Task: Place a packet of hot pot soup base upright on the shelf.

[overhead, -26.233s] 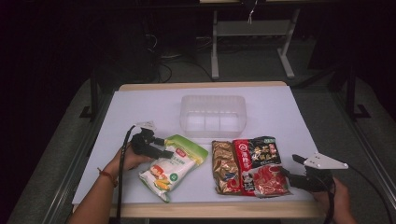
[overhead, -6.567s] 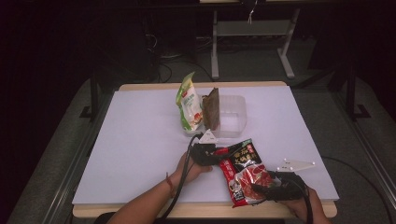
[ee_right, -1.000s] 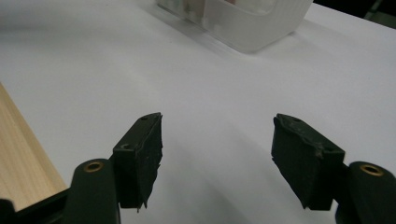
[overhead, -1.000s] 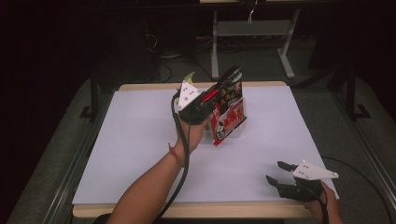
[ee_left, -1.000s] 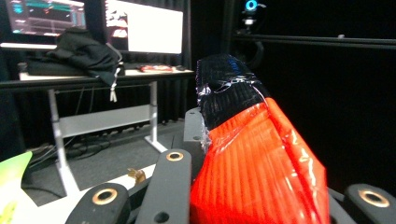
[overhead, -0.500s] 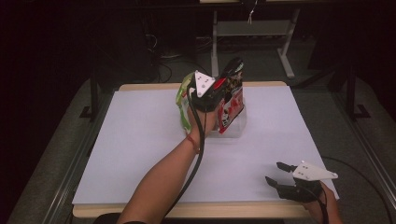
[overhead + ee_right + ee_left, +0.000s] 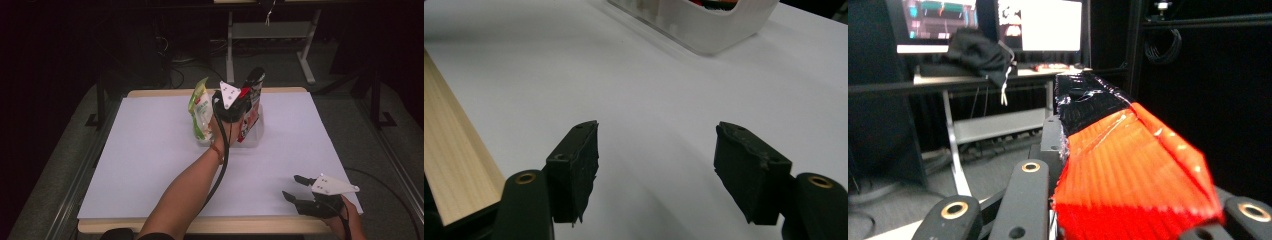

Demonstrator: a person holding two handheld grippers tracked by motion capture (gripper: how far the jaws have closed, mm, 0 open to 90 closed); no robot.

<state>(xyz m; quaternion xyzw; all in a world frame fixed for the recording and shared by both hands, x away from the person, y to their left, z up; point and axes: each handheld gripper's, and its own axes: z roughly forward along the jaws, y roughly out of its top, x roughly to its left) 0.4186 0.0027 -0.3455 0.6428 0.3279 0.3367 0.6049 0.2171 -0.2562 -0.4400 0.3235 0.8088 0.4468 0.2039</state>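
Where monitors (image 7: 993, 25) glow, white table (image 7: 150, 150) (wood-edged), dark room.

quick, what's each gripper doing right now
Left gripper: shut on the red snack bag, lowering it into the clear bin.
Right gripper: open, holding nothing.

red-and-black snack bag (image 7: 248, 107), green-and-white snack bag (image 7: 201, 109), clear bin (image 7: 257, 131); white desk (image 7: 150, 150), pale wood edge (image 7: 449, 165); black grippers
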